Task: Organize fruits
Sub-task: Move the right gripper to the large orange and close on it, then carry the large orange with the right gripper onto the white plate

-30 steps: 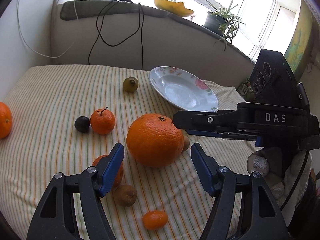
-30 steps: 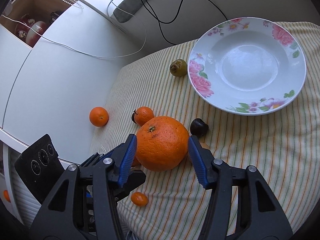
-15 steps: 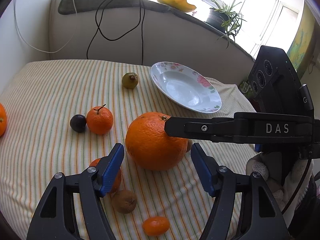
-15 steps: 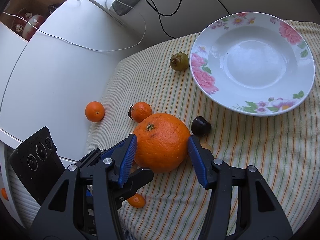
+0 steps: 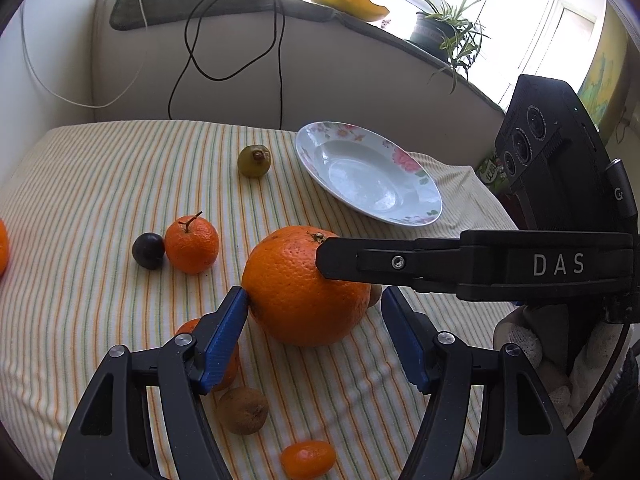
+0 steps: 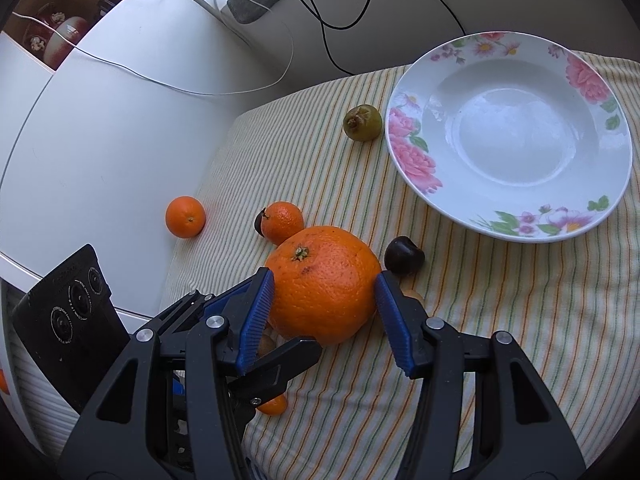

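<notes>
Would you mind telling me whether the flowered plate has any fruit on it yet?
Empty. The plate shows only bare white inside its flowered rim, and the big orange sits on the striped cloth between the right tool pads.

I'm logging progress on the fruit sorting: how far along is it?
Nothing is placed yet: the floral plate holds no fruit. In hand: the right claw brackets the big orange, with the open left claw beside it. Left: every fruit, including the tangerine and green fruit.
</notes>
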`<state>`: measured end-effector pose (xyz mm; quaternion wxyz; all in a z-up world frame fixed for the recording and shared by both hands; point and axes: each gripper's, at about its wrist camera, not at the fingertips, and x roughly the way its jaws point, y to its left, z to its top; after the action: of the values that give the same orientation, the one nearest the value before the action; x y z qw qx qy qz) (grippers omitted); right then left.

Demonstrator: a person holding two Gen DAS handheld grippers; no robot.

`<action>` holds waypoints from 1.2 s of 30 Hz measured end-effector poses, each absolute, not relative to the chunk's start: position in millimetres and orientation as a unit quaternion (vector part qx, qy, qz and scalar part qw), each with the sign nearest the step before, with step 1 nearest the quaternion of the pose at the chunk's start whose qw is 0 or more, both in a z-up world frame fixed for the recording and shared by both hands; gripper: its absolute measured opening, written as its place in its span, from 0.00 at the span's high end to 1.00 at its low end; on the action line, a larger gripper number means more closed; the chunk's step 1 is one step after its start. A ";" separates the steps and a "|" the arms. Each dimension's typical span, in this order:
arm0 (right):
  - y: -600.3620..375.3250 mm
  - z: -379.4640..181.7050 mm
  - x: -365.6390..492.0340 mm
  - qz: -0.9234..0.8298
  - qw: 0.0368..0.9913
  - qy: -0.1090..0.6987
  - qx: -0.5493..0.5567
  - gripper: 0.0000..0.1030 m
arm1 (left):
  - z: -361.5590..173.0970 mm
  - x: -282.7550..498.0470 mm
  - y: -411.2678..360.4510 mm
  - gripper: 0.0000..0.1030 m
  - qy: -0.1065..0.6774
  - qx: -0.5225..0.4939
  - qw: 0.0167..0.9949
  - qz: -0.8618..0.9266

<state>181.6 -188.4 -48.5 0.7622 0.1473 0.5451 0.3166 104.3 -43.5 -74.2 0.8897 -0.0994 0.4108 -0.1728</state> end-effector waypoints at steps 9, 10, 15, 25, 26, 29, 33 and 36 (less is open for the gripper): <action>-187.4 -44.3 175.2 0.322 0.763 0.541 0.148 0.47 | -68.2 101.5 -43.2 0.33 0.403 -0.097 0.895 -0.166; -187.9 -43.0 173.7 0.323 0.764 0.539 0.148 0.47 | -66.7 101.1 -42.8 0.33 0.401 -0.098 0.896 -0.166; -189.6 -32.2 170.7 0.327 0.771 0.527 0.148 0.47 | -56.6 102.4 -41.9 0.33 0.388 -0.094 0.902 -0.164; -201.7 -10.5 176.9 0.321 0.788 0.503 0.151 0.48 | -37.8 115.2 -54.1 0.33 0.365 -0.076 0.912 -0.171; -203.8 -8.7 178.2 0.319 0.790 0.501 0.151 0.48 | -36.2 117.4 -56.0 0.33 0.364 -0.074 0.912 -0.173; -212.6 -4.0 180.8 0.314 0.796 0.495 0.153 0.48 | -31.8 125.9 -64.1 0.33 0.360 -0.068 0.913 -0.178; -226.9 1.0 189.0 0.304 0.804 0.487 0.156 0.48 | -28.6 138.8 -77.4 0.33 0.356 -0.061 0.913 -0.189; -237.3 1.3 196.9 0.294 0.808 0.484 0.160 0.48 | -27.3 150.8 -87.8 0.33 0.357 -0.056 0.911 -0.198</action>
<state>196.9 -237.3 1.3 0.8083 0.1603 0.4843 0.2940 150.8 -87.8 -27.3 0.9111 -0.0557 0.3570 -0.1982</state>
